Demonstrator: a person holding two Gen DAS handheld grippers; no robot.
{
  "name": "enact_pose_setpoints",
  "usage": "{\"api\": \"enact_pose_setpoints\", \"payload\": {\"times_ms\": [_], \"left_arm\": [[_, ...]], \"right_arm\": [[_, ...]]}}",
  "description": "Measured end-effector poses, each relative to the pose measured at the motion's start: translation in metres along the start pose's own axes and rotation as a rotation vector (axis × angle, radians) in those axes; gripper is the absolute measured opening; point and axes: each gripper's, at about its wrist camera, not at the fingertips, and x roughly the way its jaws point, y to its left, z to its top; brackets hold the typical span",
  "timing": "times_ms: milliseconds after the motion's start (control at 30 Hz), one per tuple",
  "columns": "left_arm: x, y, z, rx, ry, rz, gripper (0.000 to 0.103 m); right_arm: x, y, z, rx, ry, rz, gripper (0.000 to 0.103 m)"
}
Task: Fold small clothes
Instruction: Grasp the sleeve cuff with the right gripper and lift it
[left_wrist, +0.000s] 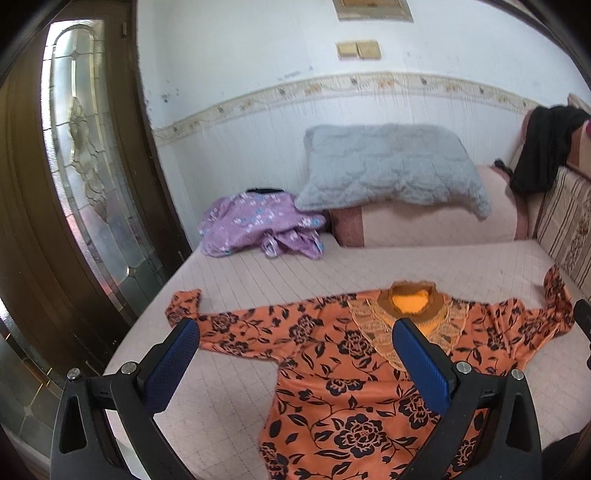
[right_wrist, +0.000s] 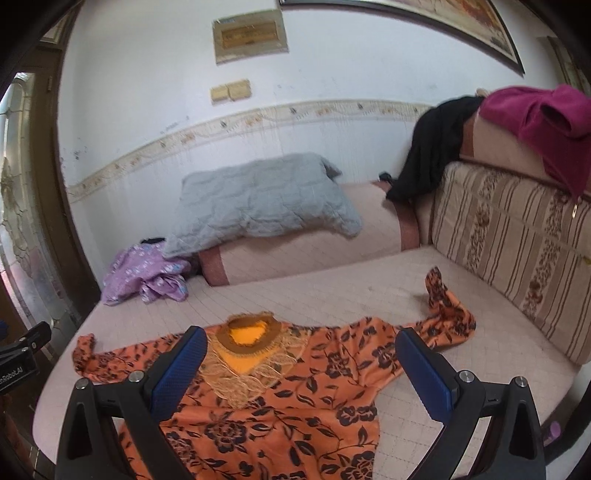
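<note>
Hovering wide-spread, both tongs above orange blouse.

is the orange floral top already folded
No, the orange floral top lies spread flat on the sofa seat with both sleeves stretched out sideways.

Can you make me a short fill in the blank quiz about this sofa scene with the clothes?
1. The orange floral top lies spread flat with both ____ stretched out sideways.
2. The crumpled garment beside the grey pillow is ____ in colour.
3. Both grippers, left and right, have their fingers ____.
4. The black cloth hangs over the sofa's ____.

Answers: sleeves; purple; open; backrest
</note>
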Motion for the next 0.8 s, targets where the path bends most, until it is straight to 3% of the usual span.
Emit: {"api": "enact_pose_setpoints", "payload": {"times_ms": [233,333,467,600,700,800], "left_arm": [[0.068,-0.032,-0.015,0.062,0.134,-0.043,0.103],[0.11,-0.043,-0.034,0.107,0.234,-0.076,0.103],[0.169,-0.046,-0.065,0.124,0.361,-0.108,0.103],[0.205,-0.042,-0.071,0.076,0.359,-0.112,0.103],[0.222,-0.04,-0.068,0.036,0.318,-0.098,0.103],[0.231,-0.04,-0.071,0.065,0.304,-0.091,0.103]], "right_arm": [[0.067,-0.048,-0.01,0.049,0.09,-0.032,0.103],[0.102,-0.089,-0.008,0.056,0.104,-0.104,0.103],[0.16,-0.164,0.006,0.064,0.163,-0.265,0.103],[0.228,-0.23,0.026,0.095,0.294,-0.287,0.103],[0.266,-0.249,0.037,0.084,0.332,-0.309,0.103],[0.303,-0.254,0.04,0.084,0.374,-0.318,0.102]]}}
